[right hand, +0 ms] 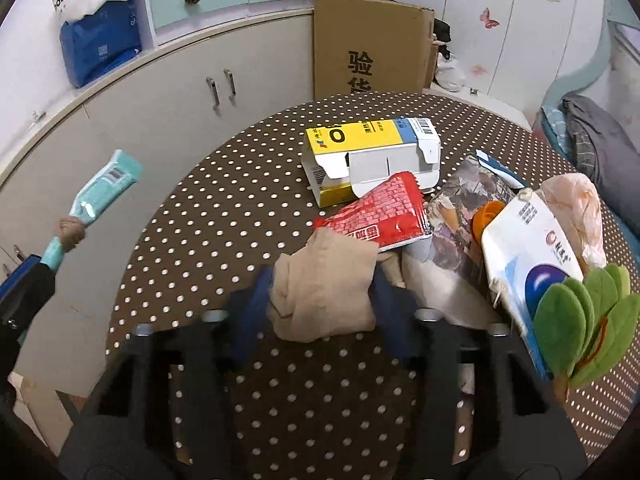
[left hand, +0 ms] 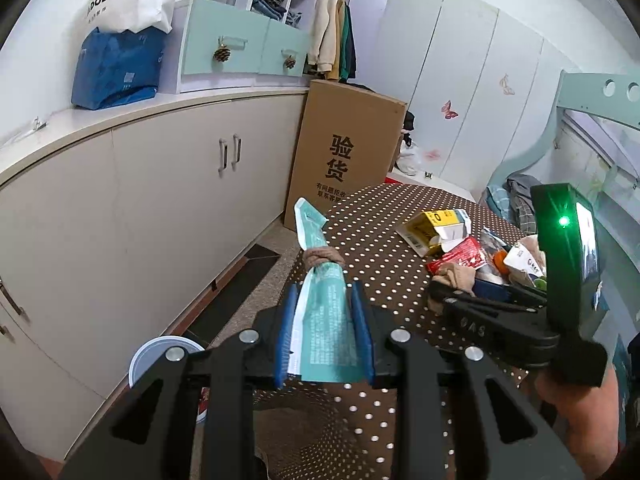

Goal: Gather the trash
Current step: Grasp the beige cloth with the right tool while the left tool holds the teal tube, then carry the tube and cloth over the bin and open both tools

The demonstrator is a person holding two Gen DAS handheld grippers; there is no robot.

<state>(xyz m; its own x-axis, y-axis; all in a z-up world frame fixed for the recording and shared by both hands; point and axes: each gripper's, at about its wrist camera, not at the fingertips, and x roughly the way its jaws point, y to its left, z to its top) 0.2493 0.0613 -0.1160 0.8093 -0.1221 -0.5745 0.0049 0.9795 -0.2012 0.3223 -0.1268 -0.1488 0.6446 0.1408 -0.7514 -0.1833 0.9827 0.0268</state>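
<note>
a: trash is what i'm picking up. my left gripper [left hand: 325,336] is clamped on a teal wrapper [left hand: 324,312], long and flat, with a tan knot of something soft around its middle. it sticks out past the edge of the dotted table [right hand: 240,216].

b: and the other one?

a: my right gripper [right hand: 322,300] has a tan soft wad [right hand: 320,288] between its blue pads. it looks like cloth or paper, all crumpled. the pads seem to squeeze it, so i think i'm grabbing it.

b: what comes next?

a: i think both pieces need to go in a bin. a round white tub [left hand: 160,356] sits low by the cupboards, maybe that's it, i can't tell.

b: what's left?

a: a stiff yellow box [right hand: 372,160], a shiny red packet [right hand: 380,216] and a white bag [right hand: 528,256], all in a heap on the table.
</note>
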